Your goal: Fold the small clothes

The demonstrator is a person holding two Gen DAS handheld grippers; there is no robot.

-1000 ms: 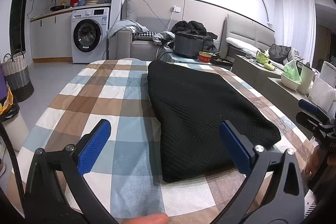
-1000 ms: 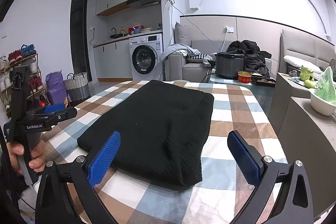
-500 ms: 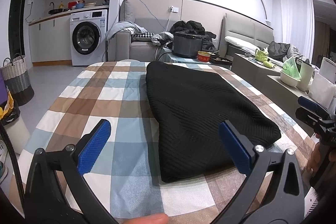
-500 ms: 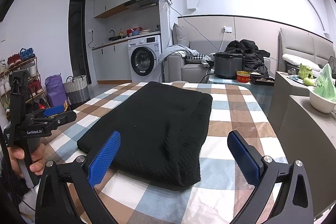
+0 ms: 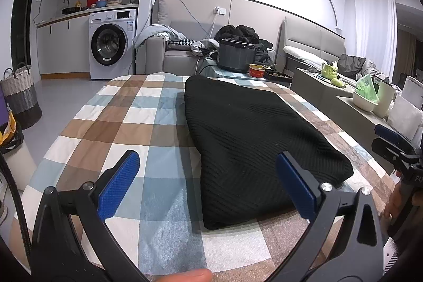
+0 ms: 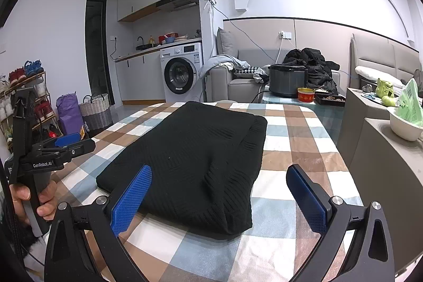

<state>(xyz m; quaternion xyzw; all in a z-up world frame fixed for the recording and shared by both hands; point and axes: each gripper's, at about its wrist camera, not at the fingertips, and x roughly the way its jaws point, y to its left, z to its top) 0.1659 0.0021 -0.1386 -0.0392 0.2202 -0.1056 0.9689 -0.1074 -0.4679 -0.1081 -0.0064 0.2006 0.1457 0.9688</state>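
Sweater (image 5: pixel 253 139) lies folded at 12 o'clock on checked cloth (image 5: pixel 137 128). Left gripper (image 5: pixel 208 186) & right gripper (image 6: pixel 227 197) hover agape, empty; fold looks done, next prob. another halving or set-aside.

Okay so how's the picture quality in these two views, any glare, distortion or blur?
Left wrist view: strong fisheye bending, dark corners, a blown-out ceiling light at the top right, and the black garment keeps its knit texture. Right wrist view: same curved edges, evenly lit, the garment sharp, soft shadow under its near edge; no motion blur in either.
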